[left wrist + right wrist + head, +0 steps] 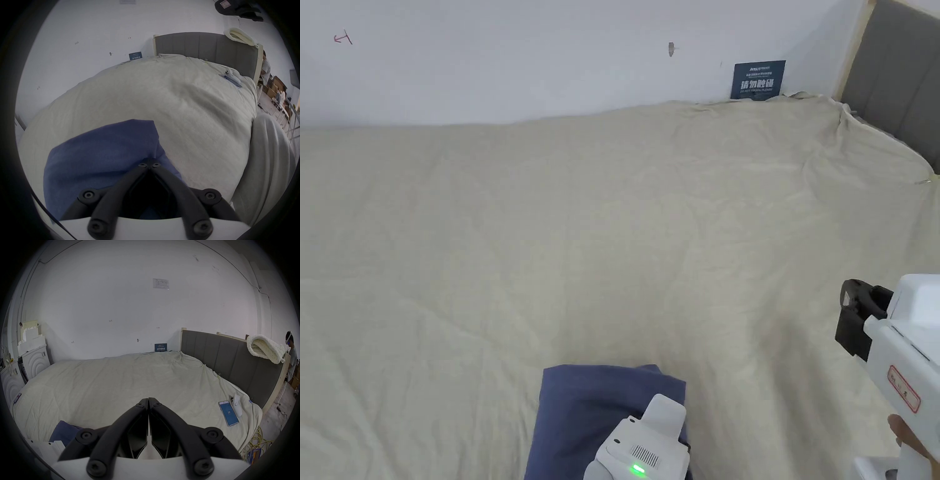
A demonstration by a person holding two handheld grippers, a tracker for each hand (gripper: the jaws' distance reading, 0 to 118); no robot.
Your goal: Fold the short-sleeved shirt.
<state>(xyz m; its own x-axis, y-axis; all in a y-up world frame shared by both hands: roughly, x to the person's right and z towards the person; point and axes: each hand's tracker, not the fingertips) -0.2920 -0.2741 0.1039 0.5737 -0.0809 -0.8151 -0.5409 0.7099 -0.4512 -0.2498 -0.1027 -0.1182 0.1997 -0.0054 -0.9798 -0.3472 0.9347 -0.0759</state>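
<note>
The blue short-sleeved shirt (581,412) lies folded into a compact block near the front edge of the bed (612,237). My left gripper's white body (644,447) hovers over the shirt's right part and hides its jaws. In the left gripper view, the left gripper (150,161) is shut, its tips meeting at the shirt (100,154) where the right edge of the top layer puckers into them. My right gripper (855,320) is held off to the right, above the sheet and apart from the shirt. It is shut (148,400) with nothing in it; the shirt (65,430) lies to its lower left.
A lit phone (228,414) and a white device (236,404) lie on the bed's right side by the grey headboard (227,360). A cream blanket (264,348) hangs over the headboard. Another phone (17,397) sits at the left edge. Cables (258,438) lie on the floor. A person (291,353) stands far right.
</note>
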